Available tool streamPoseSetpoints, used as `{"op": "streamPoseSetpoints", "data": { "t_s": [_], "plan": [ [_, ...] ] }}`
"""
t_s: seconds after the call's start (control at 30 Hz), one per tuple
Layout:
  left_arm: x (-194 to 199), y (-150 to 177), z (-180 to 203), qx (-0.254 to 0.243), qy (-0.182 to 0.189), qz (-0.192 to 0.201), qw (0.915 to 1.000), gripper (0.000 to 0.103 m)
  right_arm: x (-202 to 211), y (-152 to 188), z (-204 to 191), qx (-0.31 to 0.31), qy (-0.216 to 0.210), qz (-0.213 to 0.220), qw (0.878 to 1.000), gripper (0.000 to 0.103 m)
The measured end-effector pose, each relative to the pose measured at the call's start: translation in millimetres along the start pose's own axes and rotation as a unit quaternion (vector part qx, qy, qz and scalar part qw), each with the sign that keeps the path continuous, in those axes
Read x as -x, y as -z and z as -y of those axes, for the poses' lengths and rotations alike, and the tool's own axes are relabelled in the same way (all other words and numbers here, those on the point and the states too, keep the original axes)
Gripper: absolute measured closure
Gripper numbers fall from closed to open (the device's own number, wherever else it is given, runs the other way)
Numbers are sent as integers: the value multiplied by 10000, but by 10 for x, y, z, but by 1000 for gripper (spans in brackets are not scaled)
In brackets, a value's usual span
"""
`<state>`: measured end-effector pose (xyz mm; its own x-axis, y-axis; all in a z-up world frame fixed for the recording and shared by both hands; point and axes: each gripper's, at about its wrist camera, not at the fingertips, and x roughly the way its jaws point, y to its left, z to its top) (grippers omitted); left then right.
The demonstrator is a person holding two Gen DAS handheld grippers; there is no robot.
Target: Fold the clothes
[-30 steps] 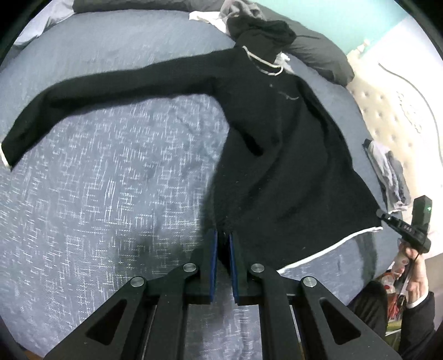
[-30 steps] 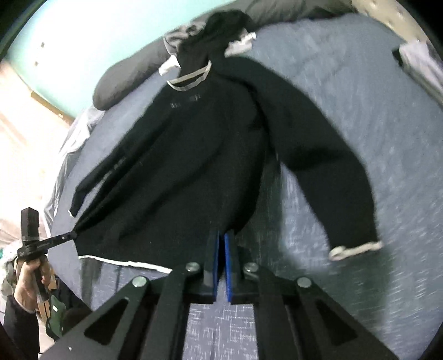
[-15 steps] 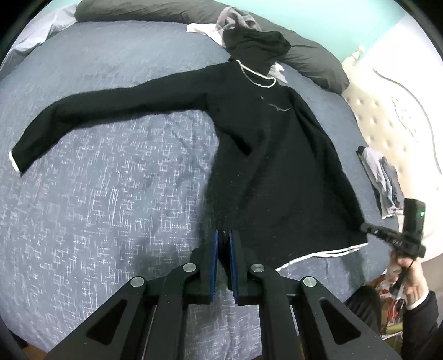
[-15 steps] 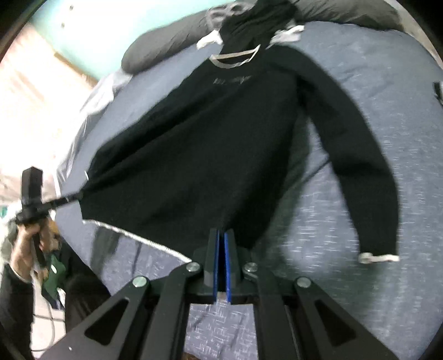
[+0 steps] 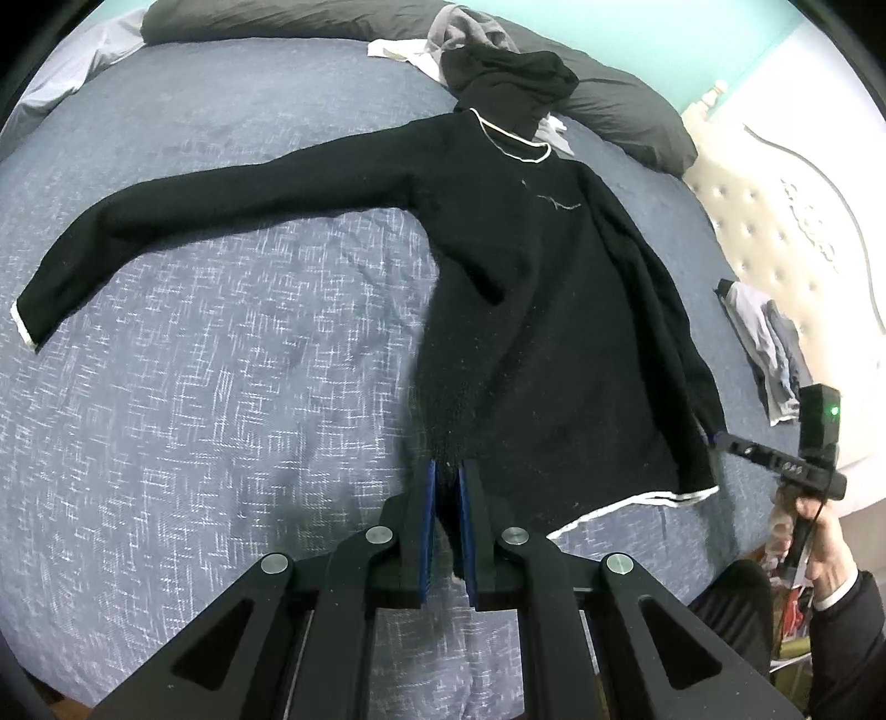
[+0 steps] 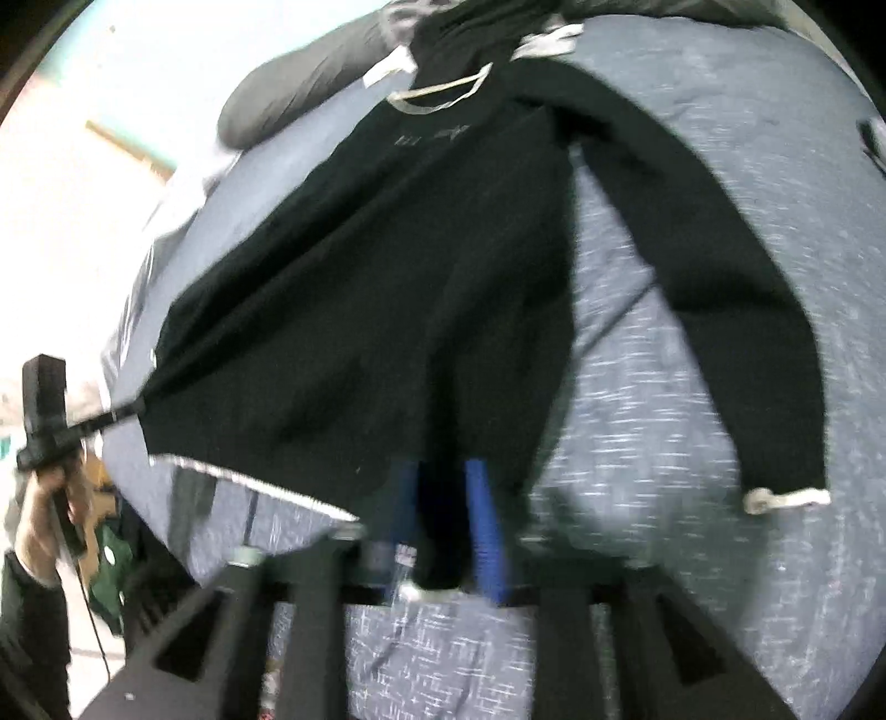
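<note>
Black sweater (image 5: 554,310) flat on the bed (image 5: 221,387), neck far away, bottom edge close. Left gripper (image 5: 447,487) pinching one bottom corner, right gripper (image 6: 443,498) pinching the other. Long way running straight out from both. One sleeve out wide to the left.

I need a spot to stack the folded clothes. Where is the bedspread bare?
Bare bedspread lies below the black sweater's outstretched sleeve, and beyond it toward the grey pillow. It is crowded at the collar, around the clothes pile, and near the garments by the headboard.
</note>
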<state>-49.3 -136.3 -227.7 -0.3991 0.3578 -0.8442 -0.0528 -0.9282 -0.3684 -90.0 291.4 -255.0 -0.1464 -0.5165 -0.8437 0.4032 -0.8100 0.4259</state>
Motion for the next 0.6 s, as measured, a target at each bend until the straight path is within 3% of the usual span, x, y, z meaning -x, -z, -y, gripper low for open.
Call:
{"op": "streamPoseSetpoints", "data": {
  "t_s": [0.13, 0.23, 0.6],
  "plan": [
    [-7, 10, -3, 3, 17, -1, 10000, 94, 110, -16, 190, -402, 40, 185, 9990, 61],
    [-10, 17, 4, -12, 18, -10, 10000, 94, 30, 14, 246, -613, 77, 92, 9980, 61],
    [-33, 19, 2, -29, 11, -39, 10000, 94, -340, 79, -108, -221, 188, -457, 9985, 61]
  ]
}}
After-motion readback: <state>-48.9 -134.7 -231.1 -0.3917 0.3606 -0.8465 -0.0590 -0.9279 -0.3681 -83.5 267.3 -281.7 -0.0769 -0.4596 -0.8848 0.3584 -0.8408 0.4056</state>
